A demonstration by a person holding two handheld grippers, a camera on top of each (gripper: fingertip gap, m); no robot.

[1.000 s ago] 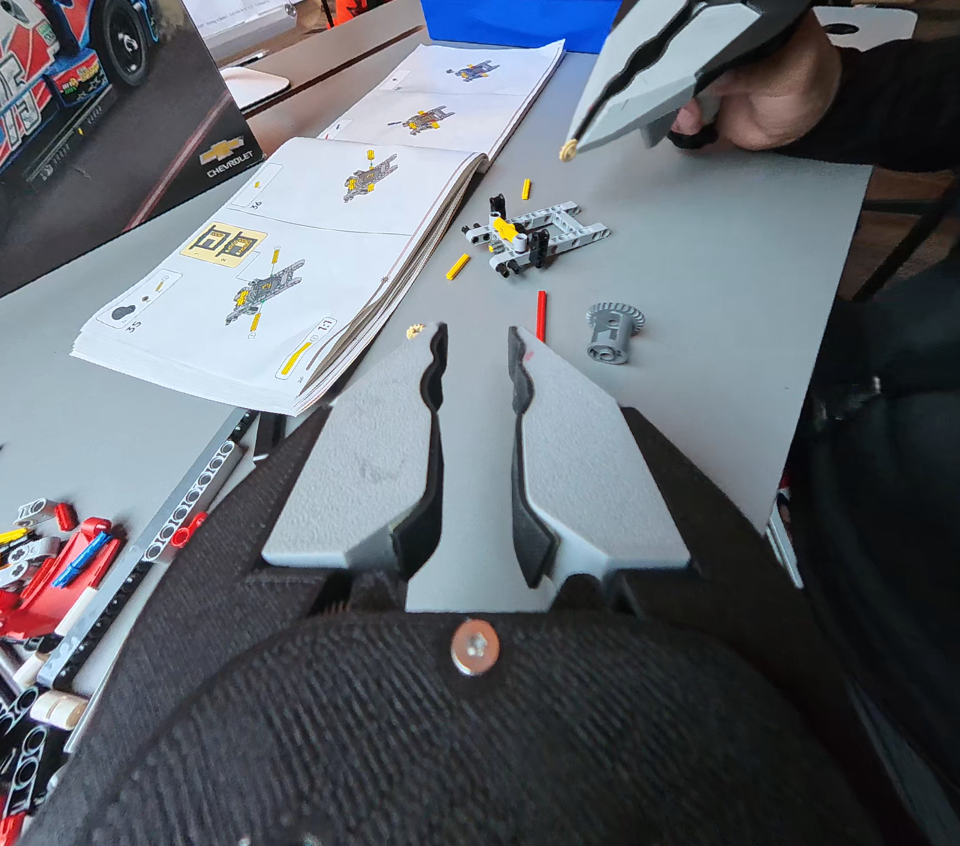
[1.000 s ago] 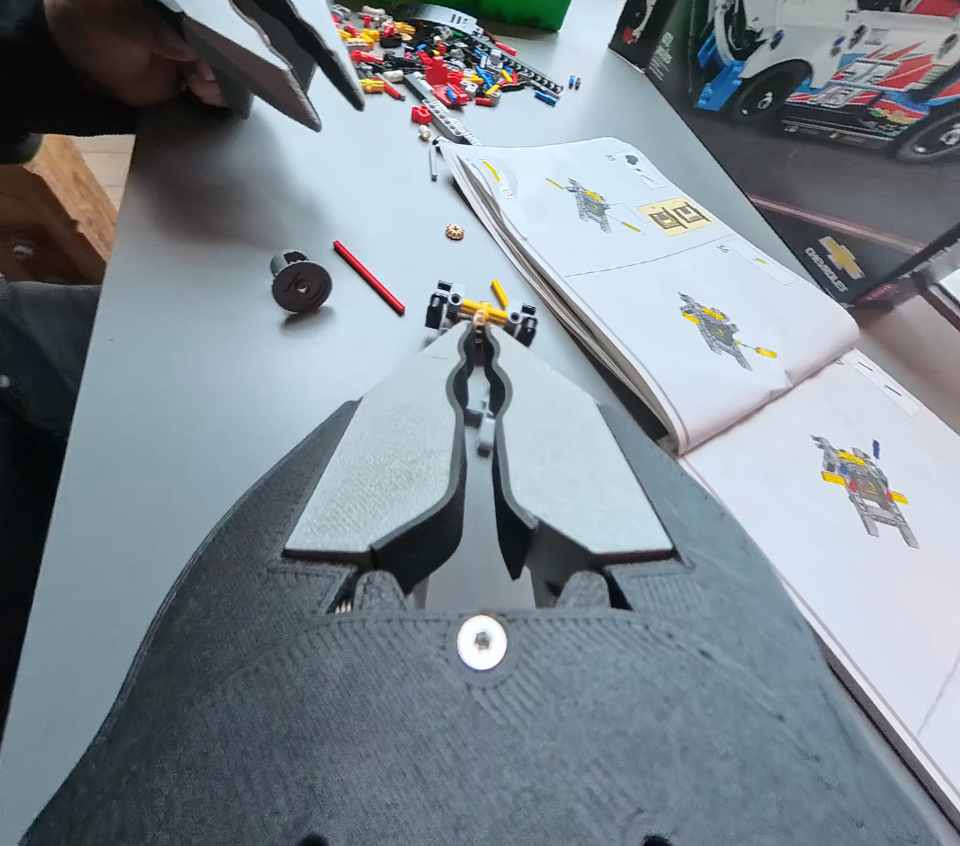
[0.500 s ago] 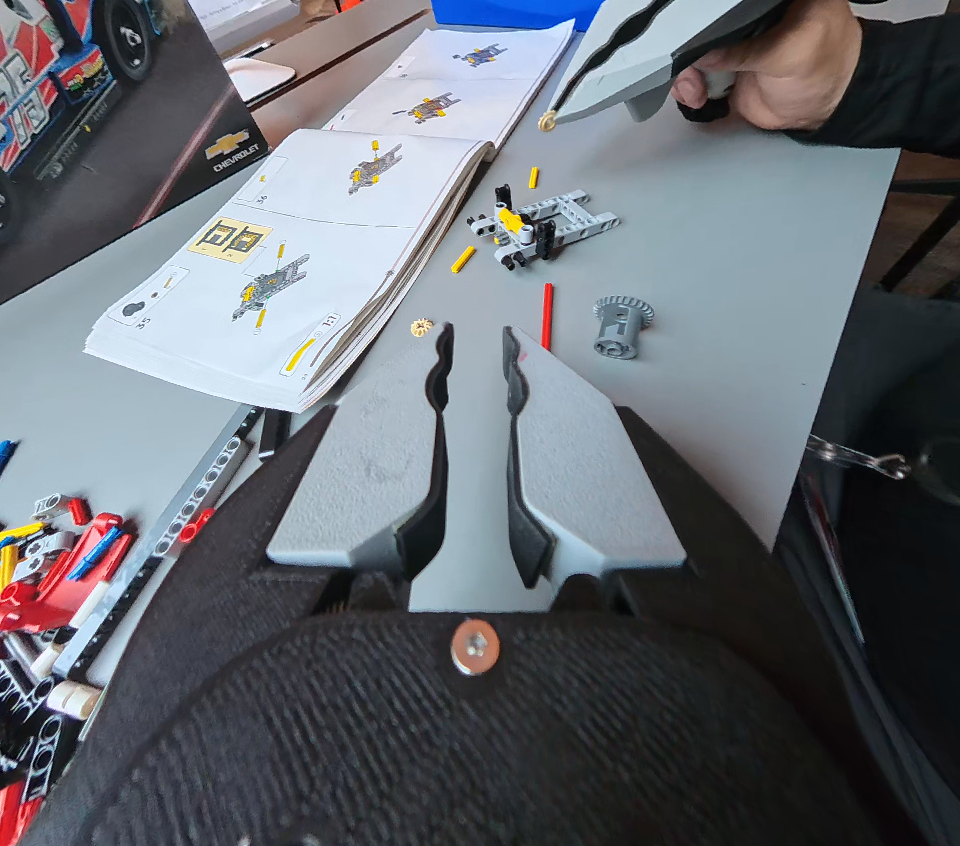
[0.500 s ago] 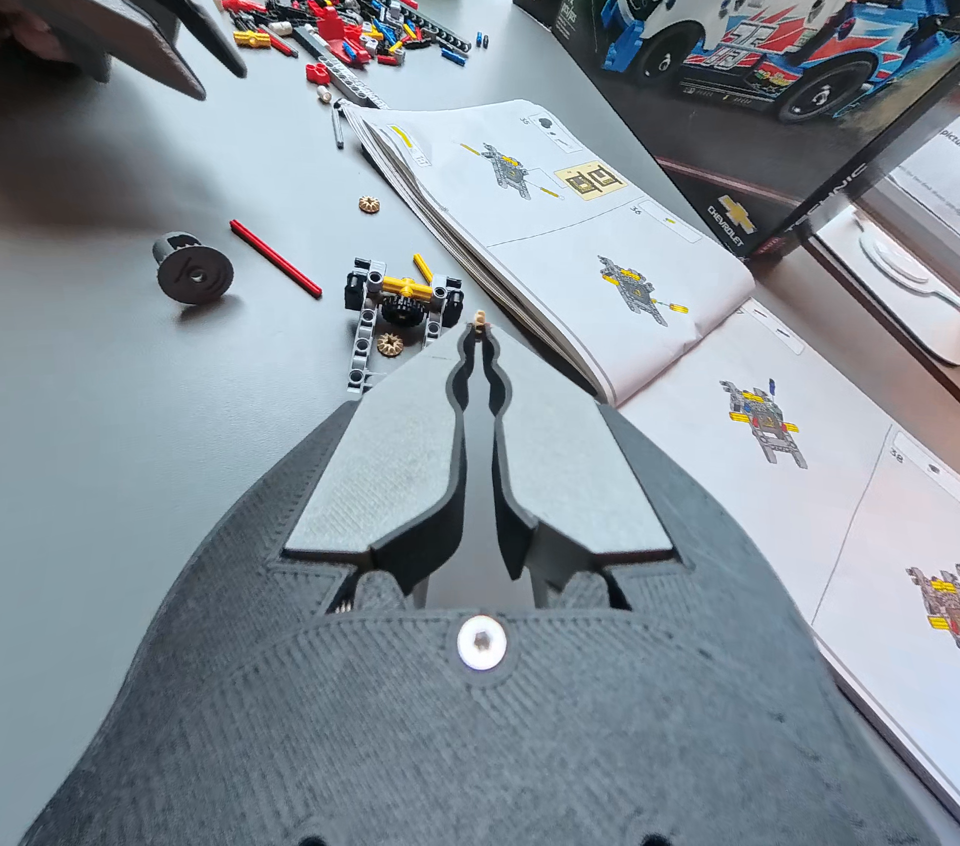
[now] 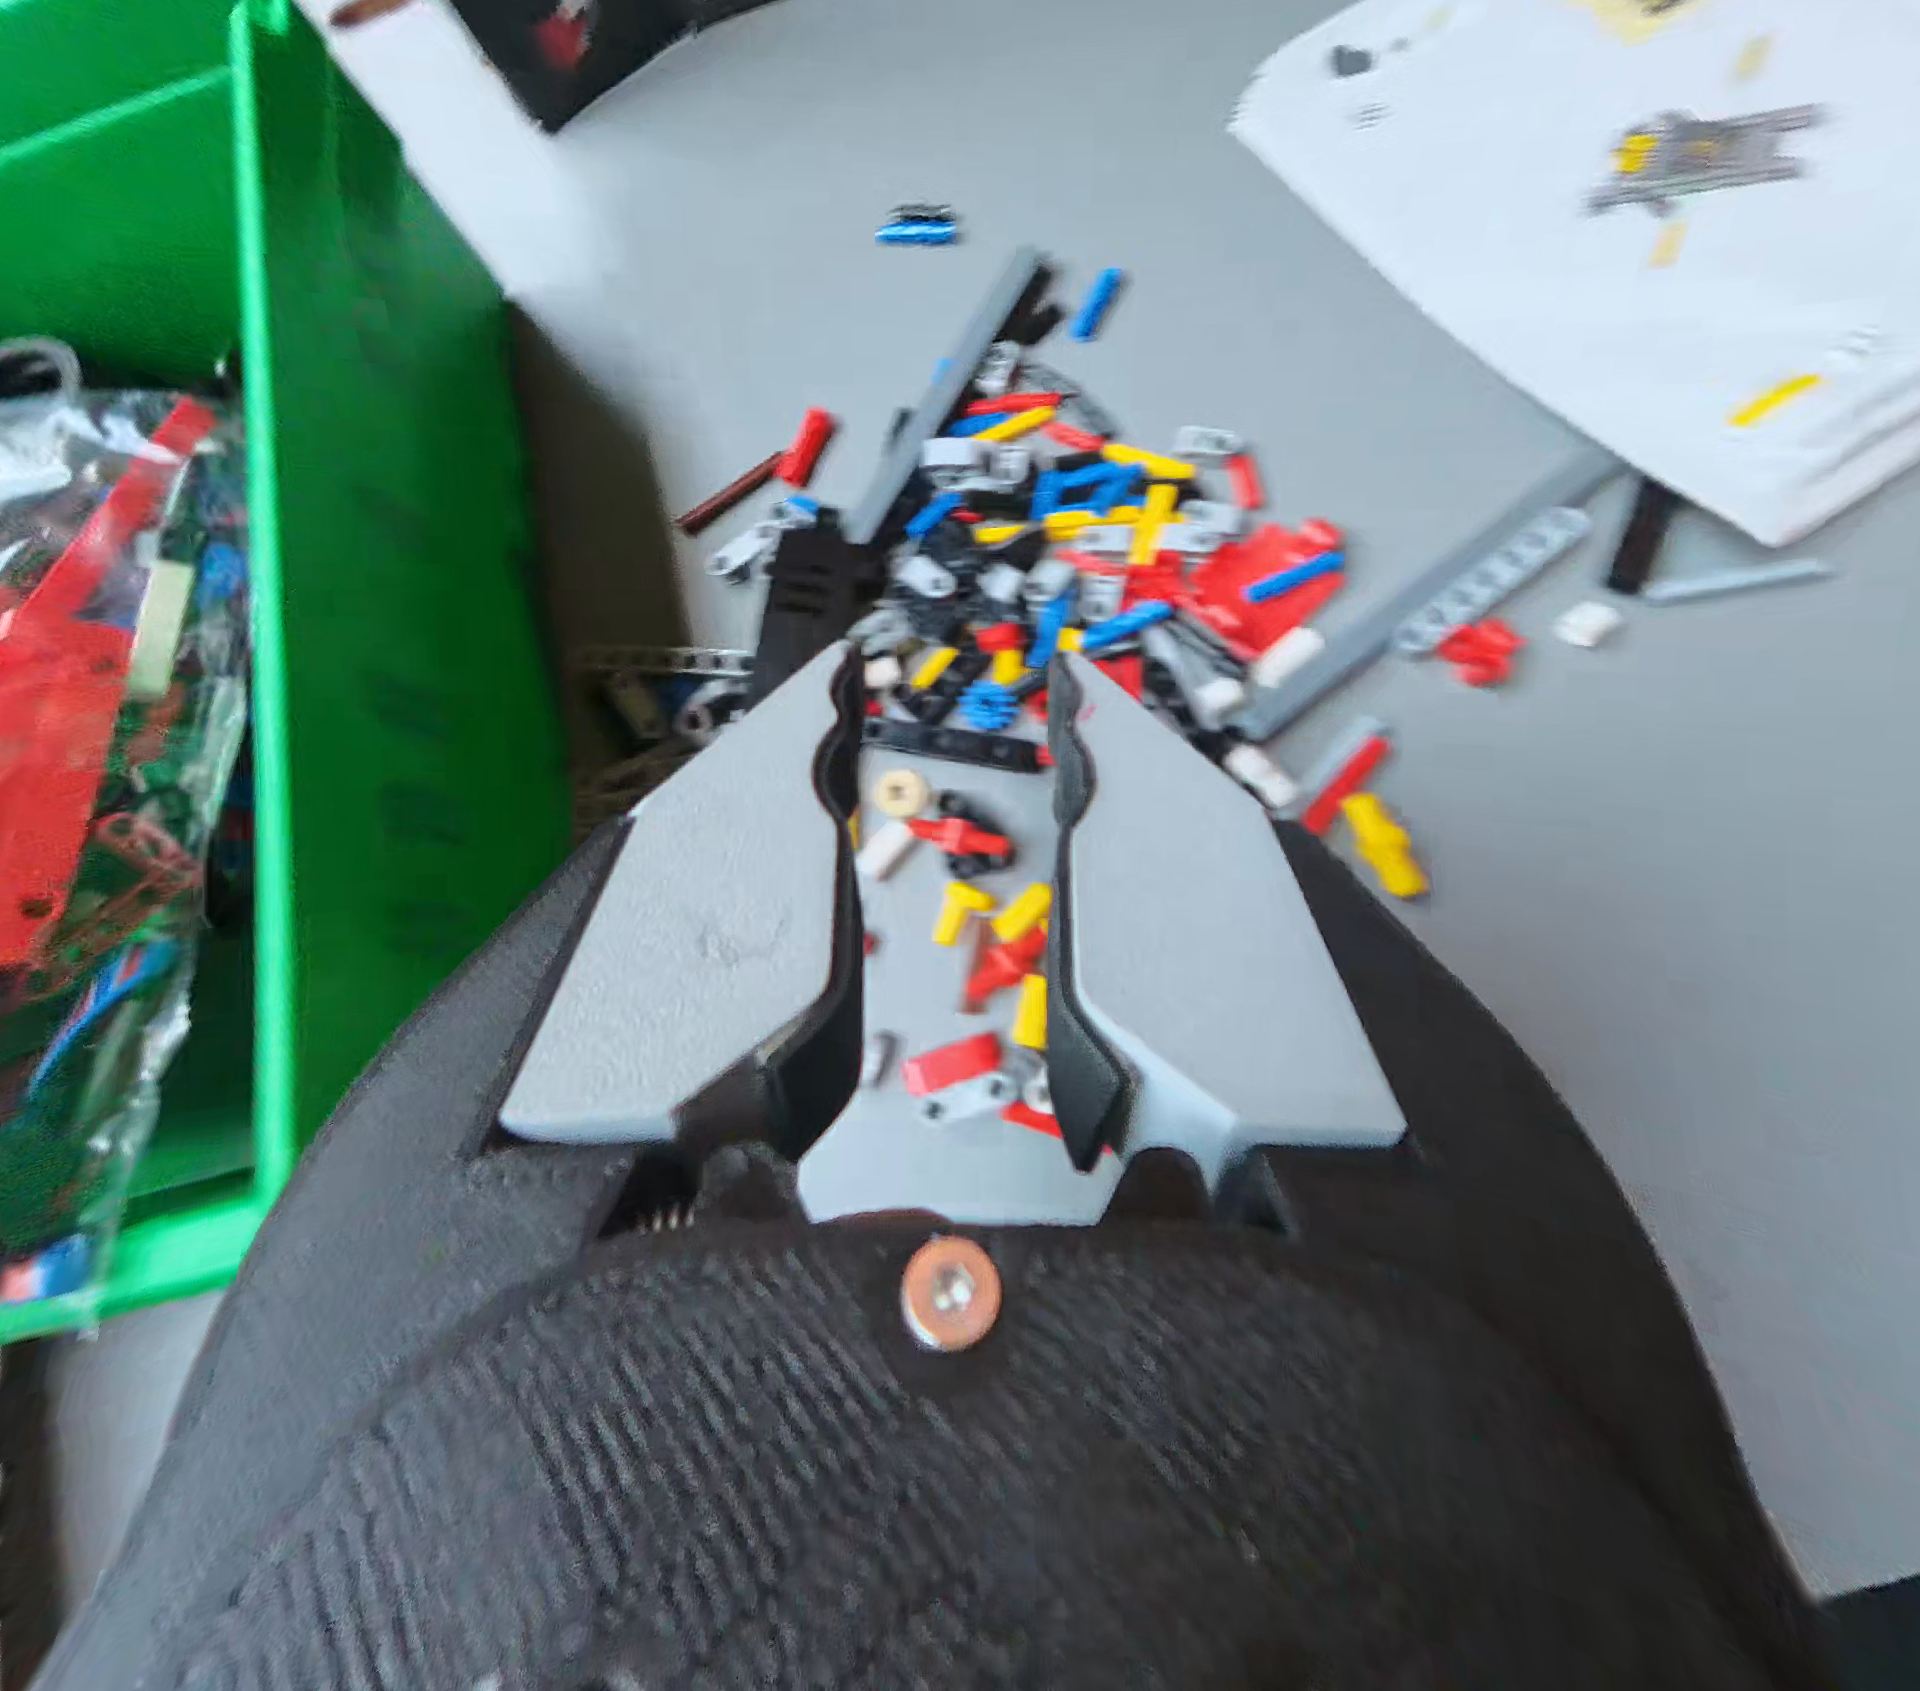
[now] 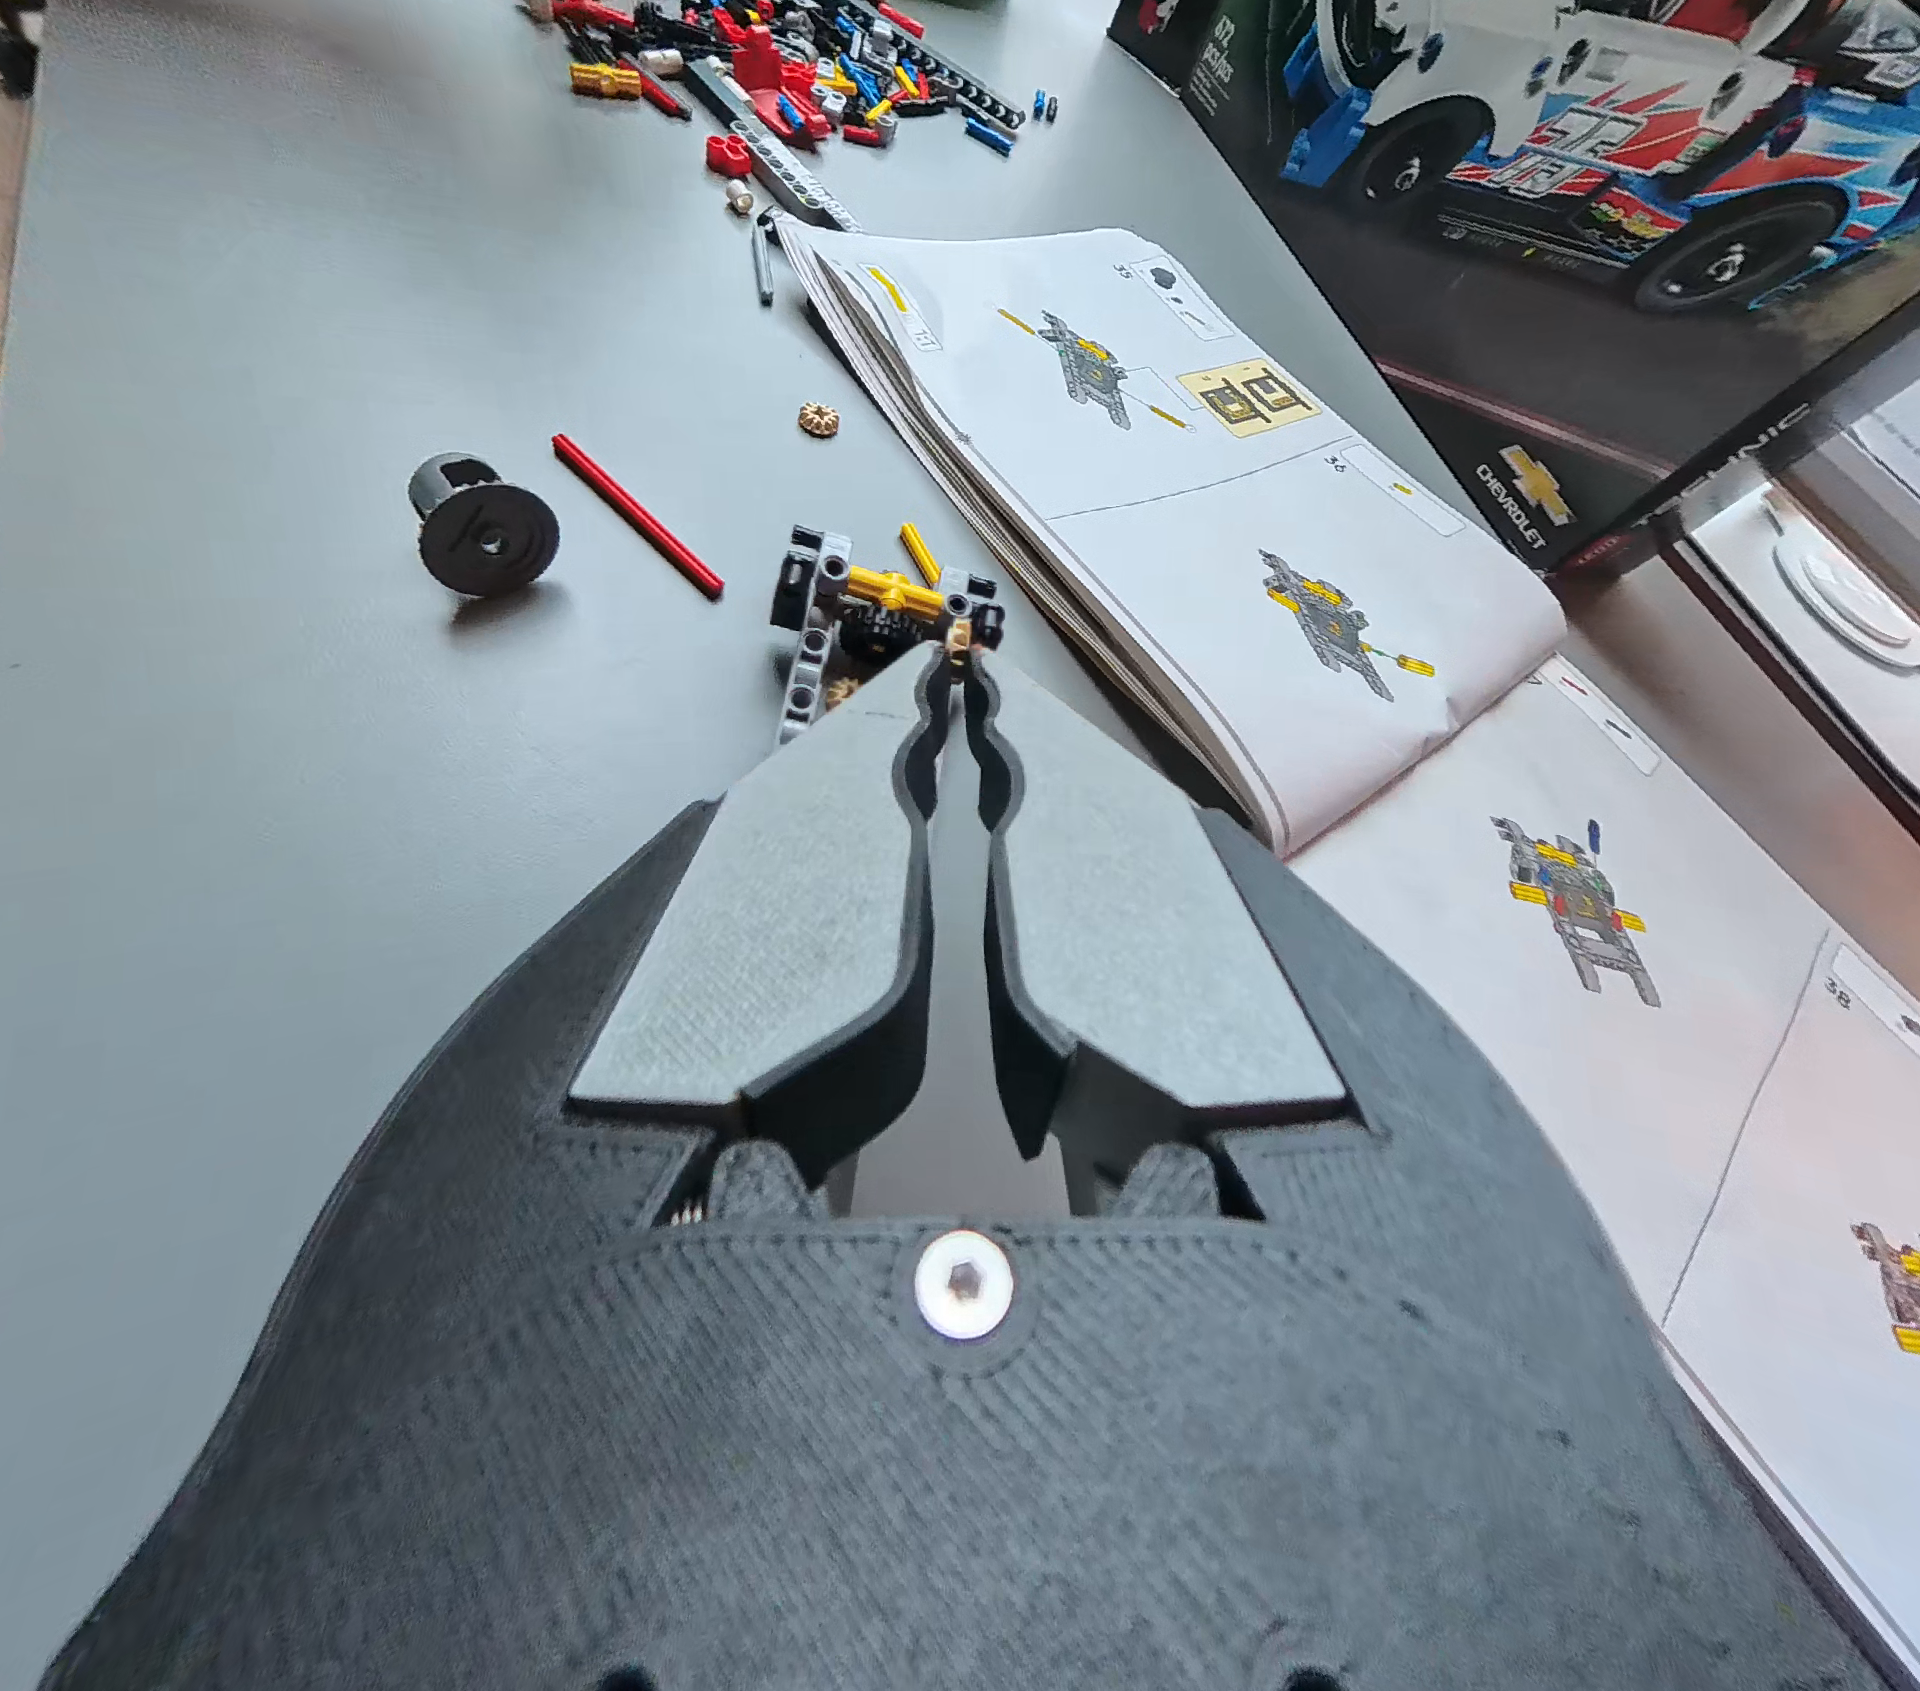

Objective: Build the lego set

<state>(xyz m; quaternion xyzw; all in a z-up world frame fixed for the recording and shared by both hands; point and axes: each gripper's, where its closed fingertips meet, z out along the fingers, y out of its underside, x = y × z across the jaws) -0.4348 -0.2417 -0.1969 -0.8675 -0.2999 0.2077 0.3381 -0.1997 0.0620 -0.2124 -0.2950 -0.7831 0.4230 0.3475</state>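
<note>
My left gripper (image 5: 954,673) is open and empty, low over the pile of loose Lego parts (image 5: 1081,540); the view is blurred. Small tan, red and yellow pieces lie between its fingers. My right gripper (image 6: 958,654) is shut on a small tan gear (image 6: 959,636), right at the near edge of the small grey, black and yellow assembly (image 6: 883,602) on the grey table (image 6: 260,758). A second tan gear (image 6: 844,687) lies against the assembly and a third tan gear (image 6: 819,418) lies near the open instruction booklet (image 6: 1195,519).
A red axle (image 6: 636,516), a dark round gear piece (image 6: 483,524) and a yellow axle (image 6: 918,552) lie by the assembly. The parts pile (image 6: 748,31) is farther off. A green bin (image 5: 343,602) with bagged parts stands left of the pile. The set's box (image 6: 1558,31) stands behind the booklet (image 5: 1662,135). The gap from one gripper's tips to the other's is roughly 40 cm.
My left gripper has swung left from the assembly area to over the parts pile by the green bin. My right gripper has carried the tan gear down to the assembly.
</note>
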